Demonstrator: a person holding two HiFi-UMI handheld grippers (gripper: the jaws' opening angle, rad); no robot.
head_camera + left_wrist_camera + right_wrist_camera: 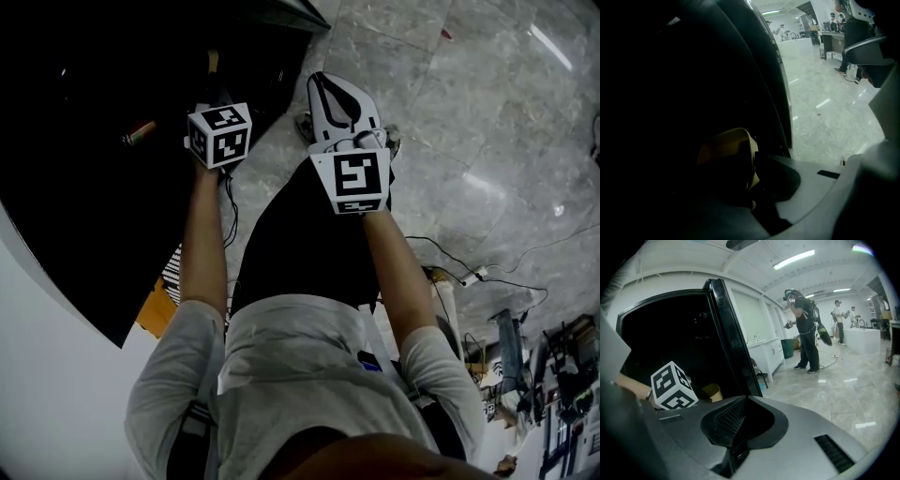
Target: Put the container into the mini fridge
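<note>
Grey marble floor (469,112) surrounds 1 open mini fridge (670,333). 1 left gripper (749,180) is clamped on 1 yellowish container (726,152), inside the dark cavity near the door edge. 1 right gripper (740,401), jaws together and empty, hangs outside. Advisable: lower until the container is supported, then release.

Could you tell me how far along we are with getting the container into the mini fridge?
Done: the mini fridge is open and the container is inside its dark compartment. In hand: the left gripper is shut on it; whether it rests on a shelf is too dark to tell. Left: release and withdraw. The right gripper is shut and empty, outside by the door.
</note>
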